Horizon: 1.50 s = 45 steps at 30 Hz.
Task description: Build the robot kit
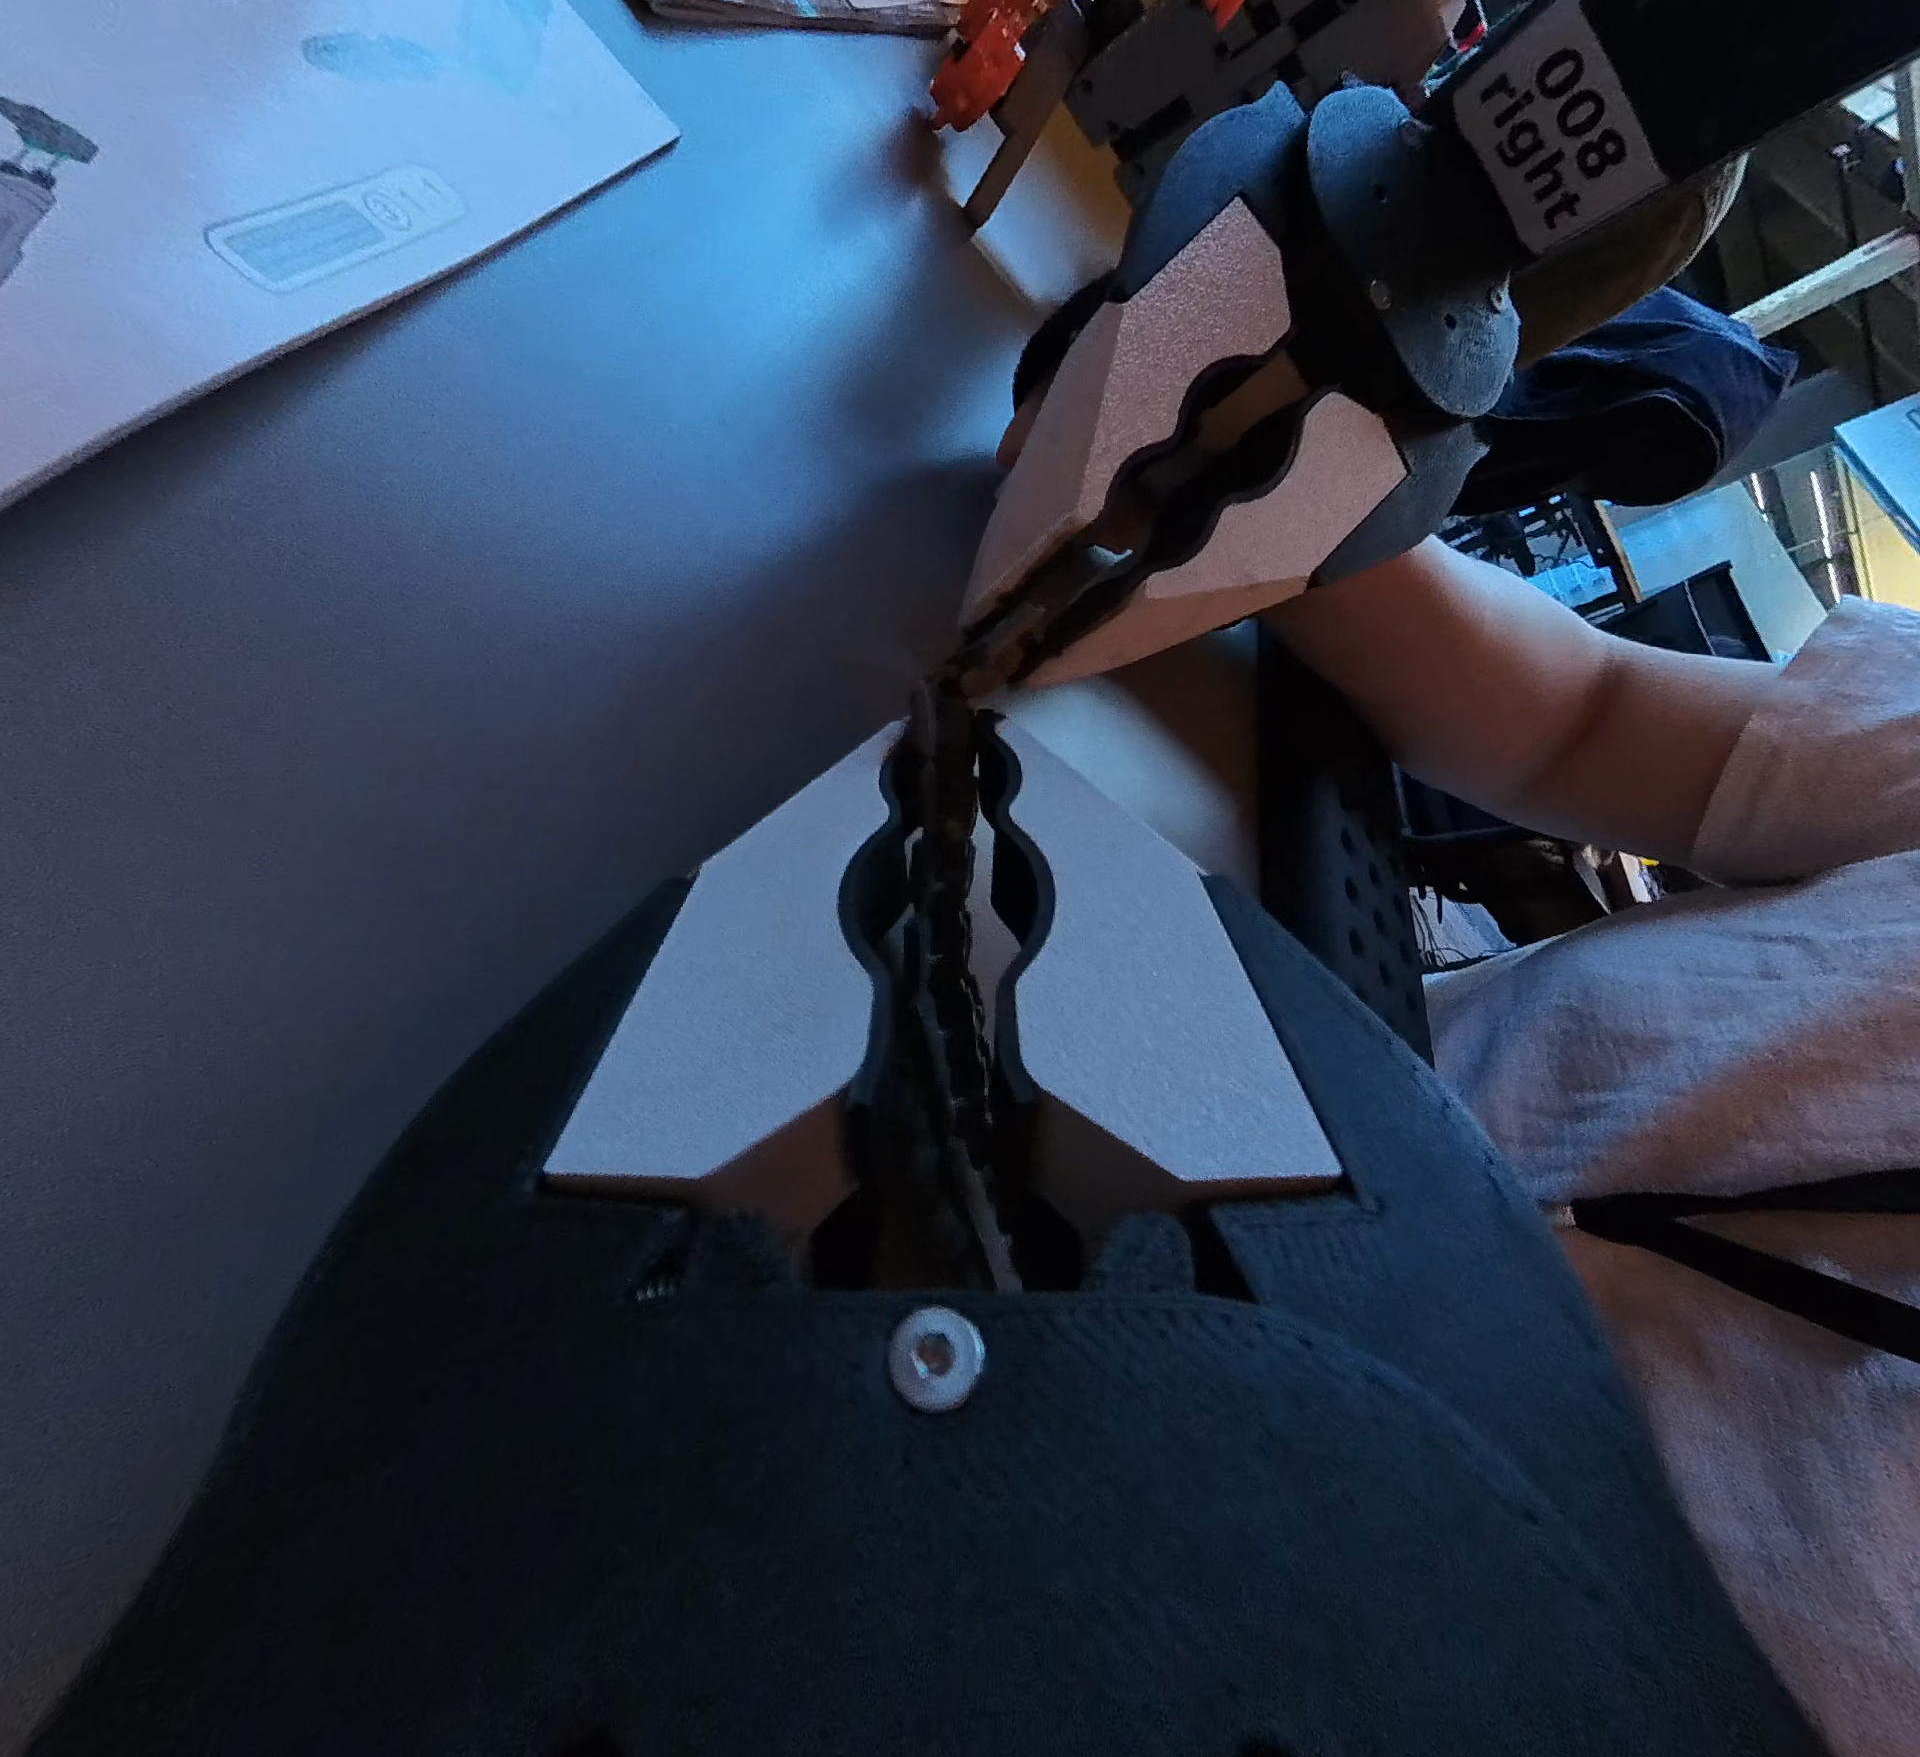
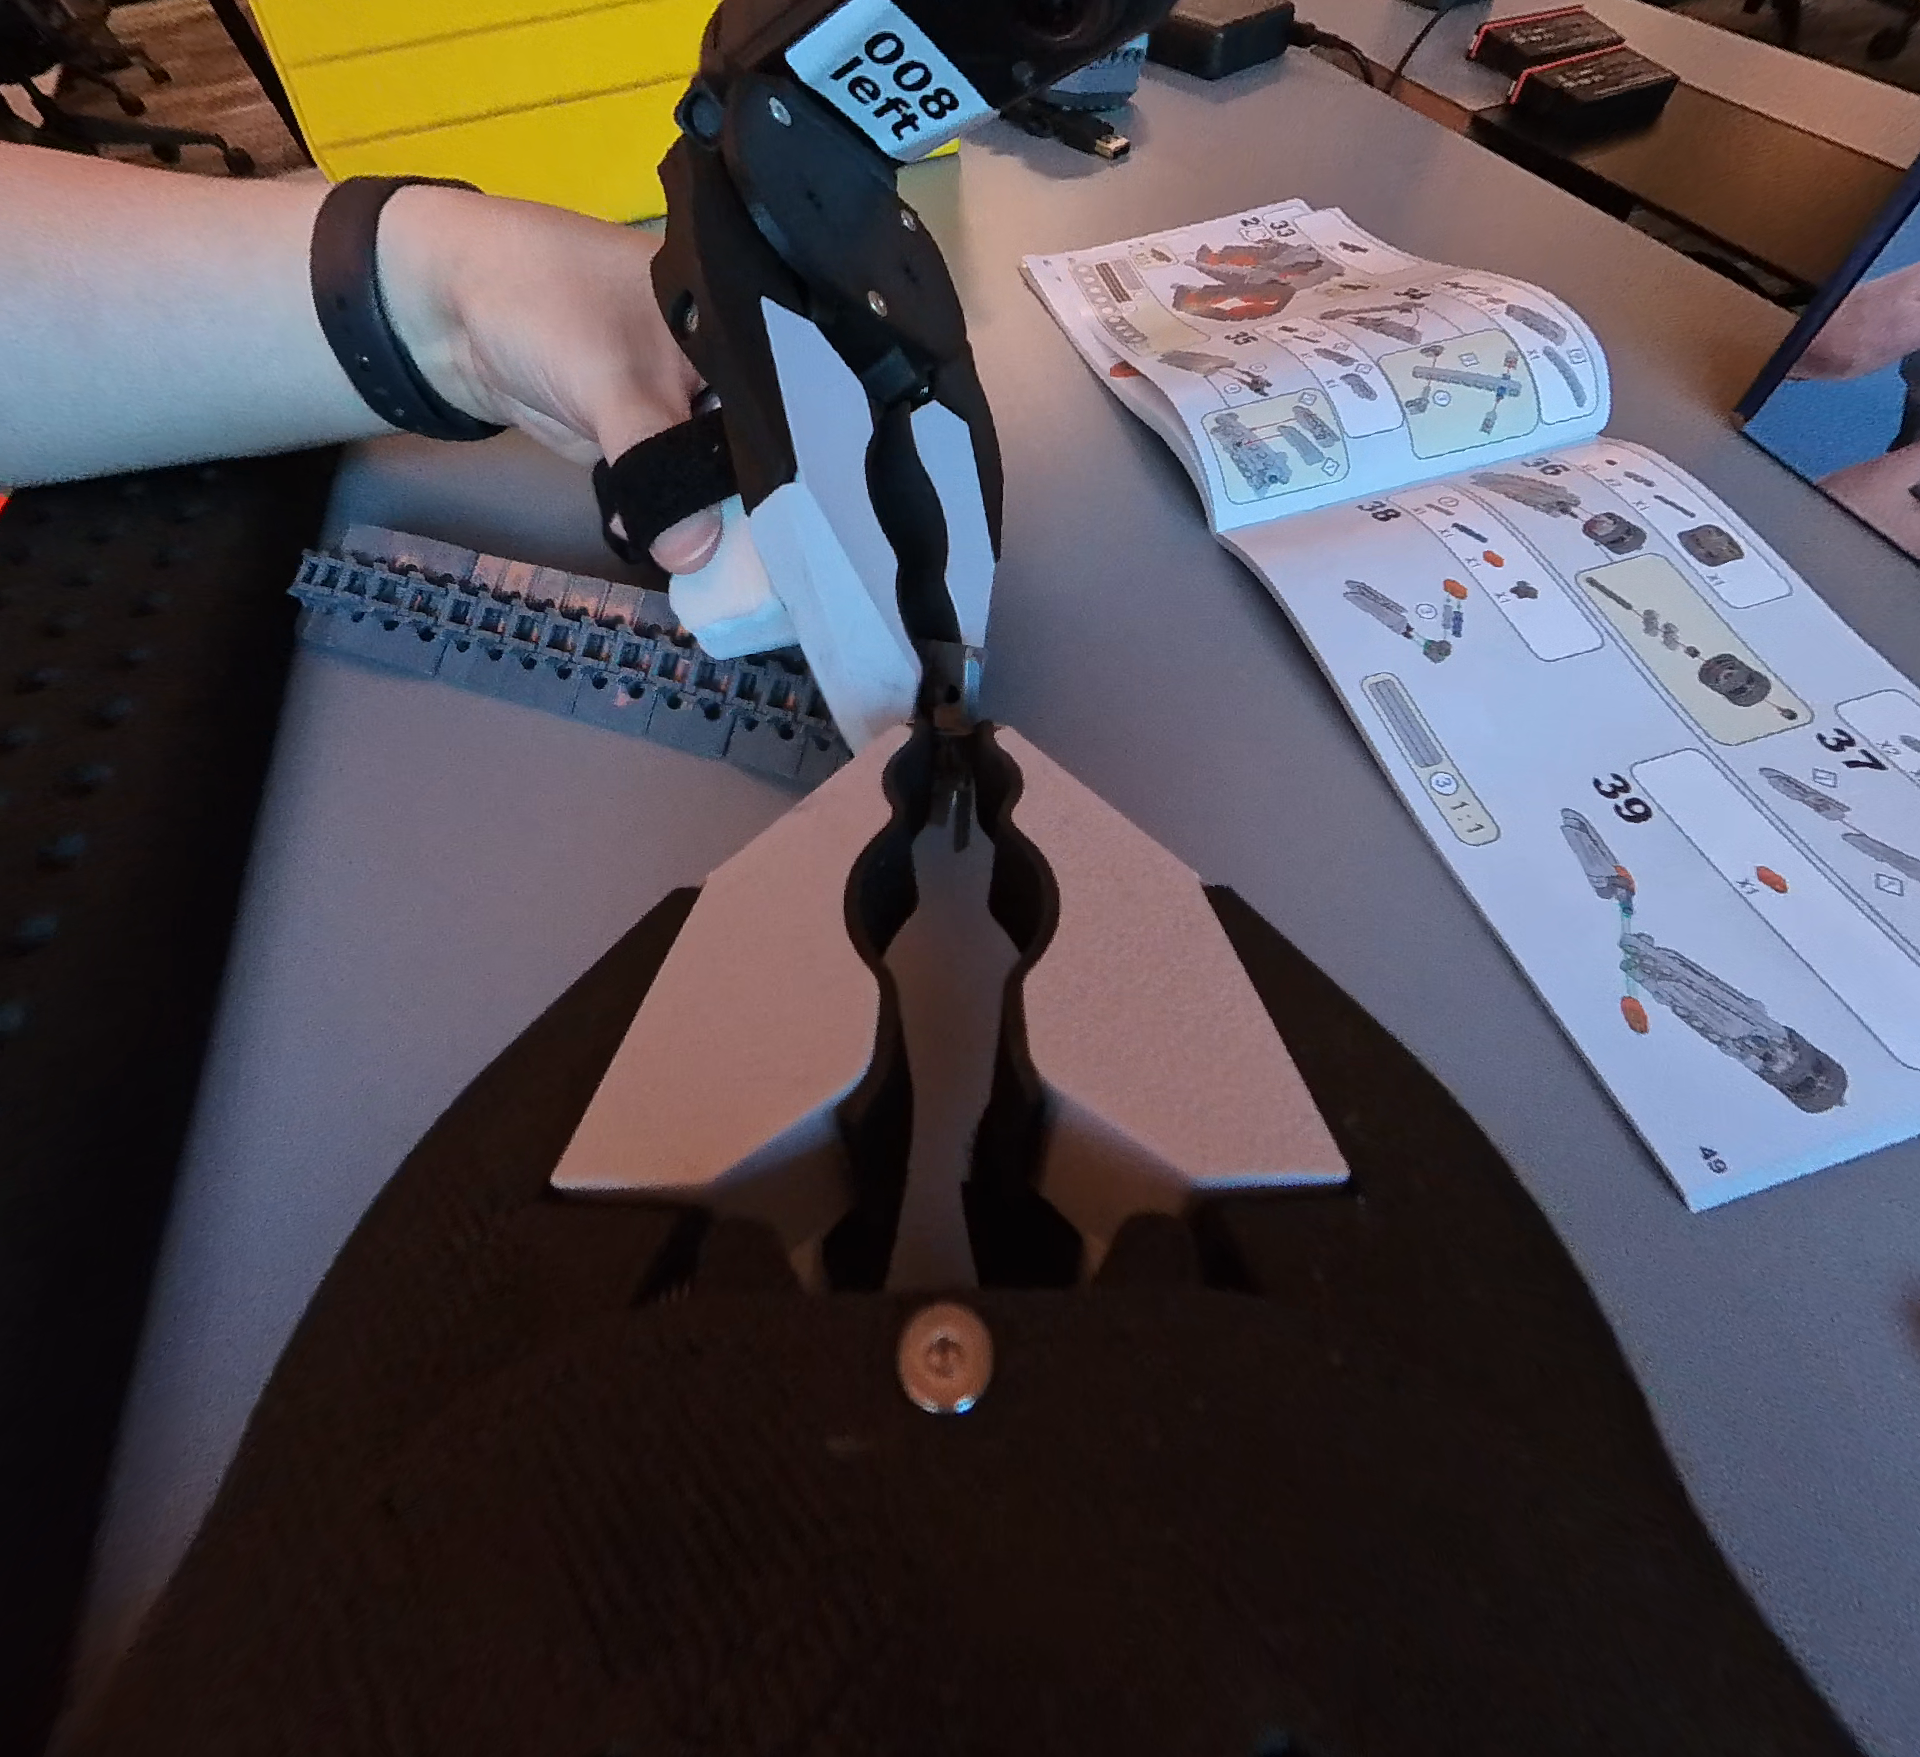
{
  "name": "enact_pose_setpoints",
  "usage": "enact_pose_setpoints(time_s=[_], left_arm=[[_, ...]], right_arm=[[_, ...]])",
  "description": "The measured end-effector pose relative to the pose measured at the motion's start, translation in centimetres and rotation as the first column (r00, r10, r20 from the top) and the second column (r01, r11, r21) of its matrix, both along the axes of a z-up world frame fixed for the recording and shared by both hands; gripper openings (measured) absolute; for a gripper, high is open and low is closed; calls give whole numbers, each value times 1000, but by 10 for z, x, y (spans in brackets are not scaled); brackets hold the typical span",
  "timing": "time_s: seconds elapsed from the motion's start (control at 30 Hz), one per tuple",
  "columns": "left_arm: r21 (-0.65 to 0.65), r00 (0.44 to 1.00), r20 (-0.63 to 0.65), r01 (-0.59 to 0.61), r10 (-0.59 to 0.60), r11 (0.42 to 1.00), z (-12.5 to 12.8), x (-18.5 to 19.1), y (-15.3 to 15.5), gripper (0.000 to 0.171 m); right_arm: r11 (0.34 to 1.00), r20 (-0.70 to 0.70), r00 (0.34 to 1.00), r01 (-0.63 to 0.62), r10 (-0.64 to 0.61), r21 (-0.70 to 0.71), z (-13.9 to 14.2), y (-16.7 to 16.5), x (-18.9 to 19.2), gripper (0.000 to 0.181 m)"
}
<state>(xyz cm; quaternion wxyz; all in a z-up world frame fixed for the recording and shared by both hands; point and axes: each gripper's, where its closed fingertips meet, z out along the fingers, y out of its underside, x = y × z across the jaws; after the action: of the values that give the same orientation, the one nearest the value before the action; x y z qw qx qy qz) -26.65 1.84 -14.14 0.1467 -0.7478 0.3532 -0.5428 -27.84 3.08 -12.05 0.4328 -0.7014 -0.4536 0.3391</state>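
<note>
A yellow bin (image 2: pixel 520 34) stands at the far edge of the grey table (image 2: pixel 1195 647); its contents are hidden. An open instruction booklet (image 2: pixel 1538 668) and a grey track strip (image 2: pixel 540 637) lie on the table. The left gripper (image 1: pixel 940 720) and right gripper (image 2: pixel 951 751) meet tip to tip above it, both clamped on one dark chain piece (image 1: pixel 940 928) running between their jaws.

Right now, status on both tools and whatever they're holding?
Left tool shut on dark chain-like part. Right tool shut on the same part's end, tips nearly meeting. Grey track strip and open booklet on table beside.
</note>
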Motion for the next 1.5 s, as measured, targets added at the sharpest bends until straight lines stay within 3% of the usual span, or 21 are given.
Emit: enact_pose_setpoints(time_s=[0.6,1.2,1.5], left_arm=[[-52,1000,-7,-24,24,998,-3,0,1,7],[108,993,-113,-18,30,994,-12,3,0,8],[215,990,-124,-35,63,976,-9,4,5,9]], right_arm=[[998,9,998,56,-56,-15,-2,6,3,5],[997,76,996,53,-48,-61,-13,4,6,5],[998,95,994,60,-60,4,-9,6,6,5]])
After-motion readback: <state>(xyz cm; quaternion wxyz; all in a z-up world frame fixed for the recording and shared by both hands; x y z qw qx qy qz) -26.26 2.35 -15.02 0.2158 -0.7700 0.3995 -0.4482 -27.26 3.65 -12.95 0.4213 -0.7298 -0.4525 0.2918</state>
